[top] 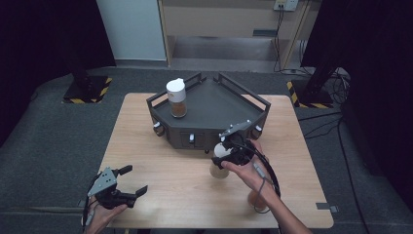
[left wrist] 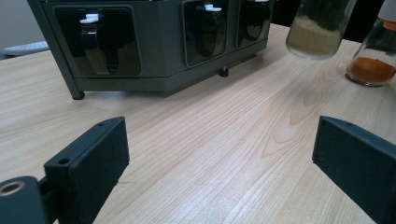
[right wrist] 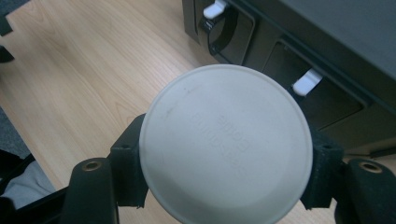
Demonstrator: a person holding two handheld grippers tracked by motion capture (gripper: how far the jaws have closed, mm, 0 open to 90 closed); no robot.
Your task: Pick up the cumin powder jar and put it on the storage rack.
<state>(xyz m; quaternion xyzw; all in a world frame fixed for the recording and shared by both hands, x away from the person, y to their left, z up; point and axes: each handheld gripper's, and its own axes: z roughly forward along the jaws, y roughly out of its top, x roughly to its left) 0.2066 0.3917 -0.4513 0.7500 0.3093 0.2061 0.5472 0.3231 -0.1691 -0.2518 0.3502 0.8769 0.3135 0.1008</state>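
My right gripper (top: 225, 157) is shut on a spice jar (top: 219, 170) with a white cap, just in front of the dark rack (top: 214, 105). In the right gripper view the round white lid (right wrist: 226, 144) sits between the two jaws of the right gripper (right wrist: 226, 161), which press on its sides. In the left gripper view this jar (left wrist: 314, 28) holds beige powder and hangs clear of the tabletop. My left gripper (top: 135, 179) rests open near the table's front left corner. Its jaws (left wrist: 219, 154) stand wide apart with bare wood between them.
A second white-capped jar (top: 176, 100) stands on the rack's left side. A third jar with orange powder (top: 258, 200) (left wrist: 373, 63) stands on the table by the right wrist. White-tipped clips (left wrist: 91, 18) line the rack's front face. The wooden table (top: 165, 165) shows bare between the hands.
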